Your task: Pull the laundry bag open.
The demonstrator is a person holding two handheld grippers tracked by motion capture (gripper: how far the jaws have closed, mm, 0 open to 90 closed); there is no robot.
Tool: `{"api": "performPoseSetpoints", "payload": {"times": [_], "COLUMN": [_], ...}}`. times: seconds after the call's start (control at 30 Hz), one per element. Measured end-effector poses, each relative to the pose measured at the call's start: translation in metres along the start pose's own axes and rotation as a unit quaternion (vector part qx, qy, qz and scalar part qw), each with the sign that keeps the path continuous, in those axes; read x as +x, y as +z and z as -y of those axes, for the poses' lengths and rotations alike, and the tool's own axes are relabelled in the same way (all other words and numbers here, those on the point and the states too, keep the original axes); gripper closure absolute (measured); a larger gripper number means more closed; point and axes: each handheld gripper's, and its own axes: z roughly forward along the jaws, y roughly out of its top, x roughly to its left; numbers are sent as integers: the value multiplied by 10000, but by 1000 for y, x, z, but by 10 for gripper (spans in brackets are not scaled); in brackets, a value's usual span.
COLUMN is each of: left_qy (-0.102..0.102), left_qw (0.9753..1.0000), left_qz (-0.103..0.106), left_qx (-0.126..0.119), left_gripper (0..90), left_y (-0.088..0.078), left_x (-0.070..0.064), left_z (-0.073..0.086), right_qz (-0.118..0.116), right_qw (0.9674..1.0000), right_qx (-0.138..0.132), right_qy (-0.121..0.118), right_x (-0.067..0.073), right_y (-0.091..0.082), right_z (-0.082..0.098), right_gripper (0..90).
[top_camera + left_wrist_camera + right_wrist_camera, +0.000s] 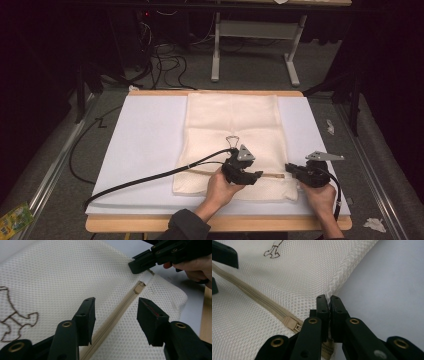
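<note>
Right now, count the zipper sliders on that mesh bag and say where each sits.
1. The zipper slider sits at the zipper's end by the mesh bag's edge, just short of the right gripper. Any on the underside would be hidden.

This looks like a lab or recording studio rather than a home. Black curtains (30,75) close off both sides, and a tangle of cables (165,62) lies on the grey carpet (250,70) at the far end beside the metal legs of a bench (255,30). The table (215,223) carries a white board (145,145) as a work mat, with metal rails (55,165) running along the floor left and right.
</note>
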Motion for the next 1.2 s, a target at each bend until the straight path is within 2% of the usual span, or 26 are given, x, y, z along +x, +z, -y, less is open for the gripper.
{"api": "performPoseSetpoints", "payload": {"times": [0.23,0.4,0.57,0.8,0.9,0.97,1.2], "left_qy": [96,-63,94,158,68,55,-23], "left_qw": [9998,9993,9992,9987,9987,9986,9984], "left_qz": [151,360,394,470,503,509,537], "left_qx": [84,22,55,103,104,141,151], "left_gripper": [525,585,617,633,634,635,613], "left_y": [16,22,27,37,40,41,45], "left_x": [-11,-11,-18,-24,-23,-22,-22], "left_z": [-2,-1,-4,-10,-10,-9,-8], "right_qz": [-98,-155,-176,-197,-202,-234,-309], "right_qw": [9999,9998,9997,9996,9993,9994,9989], "right_qx": [-46,-82,-104,-147,-219,-213,-321], "right_qy": [-80,-122,-130,-145,-225,-142,-171], "right_x": [2,4,4,7,6,8,11], "right_y": [-4,-8,-9,-13,-14,-14,-16], "right_z": [-5,-8,-10,-12,-14,-15,-19], "right_gripper": [884,885,885,885,885,885,885]}}
